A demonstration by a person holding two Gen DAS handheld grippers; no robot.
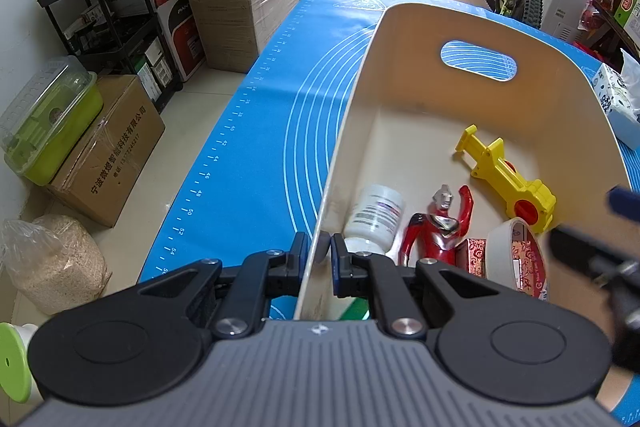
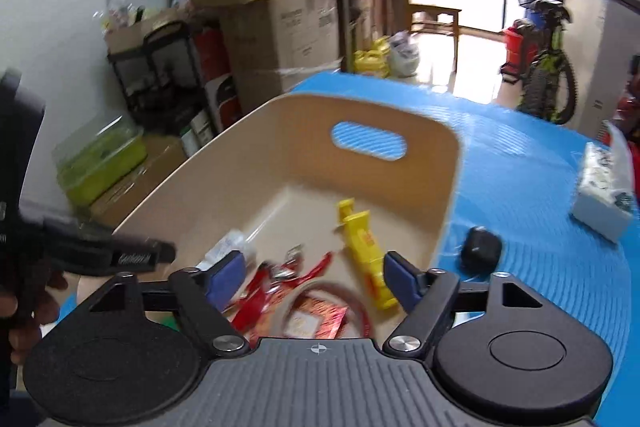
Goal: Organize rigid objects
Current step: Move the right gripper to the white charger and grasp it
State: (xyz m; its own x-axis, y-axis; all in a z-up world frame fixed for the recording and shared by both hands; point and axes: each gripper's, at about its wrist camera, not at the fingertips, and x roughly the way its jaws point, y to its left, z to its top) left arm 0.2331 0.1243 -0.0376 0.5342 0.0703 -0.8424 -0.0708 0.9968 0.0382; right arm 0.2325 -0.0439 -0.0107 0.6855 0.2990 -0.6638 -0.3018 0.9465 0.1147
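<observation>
Left wrist view: the left gripper (image 1: 320, 247) has its jaws nearly shut, pinching the thin near-left wall of a cream bin (image 1: 460, 27) that sits on the blue mat (image 1: 256, 131) covering the surface. One jaw is outside the wall, the other inside. In the bin lie a white bottle (image 1: 376, 215), a red and silver toy figure (image 1: 438, 227), a yellow toy tool (image 1: 508, 179) with its long axis running from the near right towards the far wall, a roll of tape (image 1: 512, 251) and a red patterned packet (image 1: 476, 255). At the right edge a dark blurred shape is probably the right gripper; its jaws cannot be read here.

Right wrist view: the right gripper (image 2: 316, 279) hovers over the bin's near end, jaws wide apart and gripping nothing; the tape roll and red packet lie below, between them. The frame is blurred, so fine detail is unsure. A small black case (image 2: 480, 251) lies on the mat just outside the bin's right wall, ahead and to the right of these jaws. It is the nearest loose item, and the right hand is the closer one. A white tissue pack (image 2: 604, 199) sits further towards the surface's right edge. The bin's near wall is hidden beneath the gripper body.
</observation>
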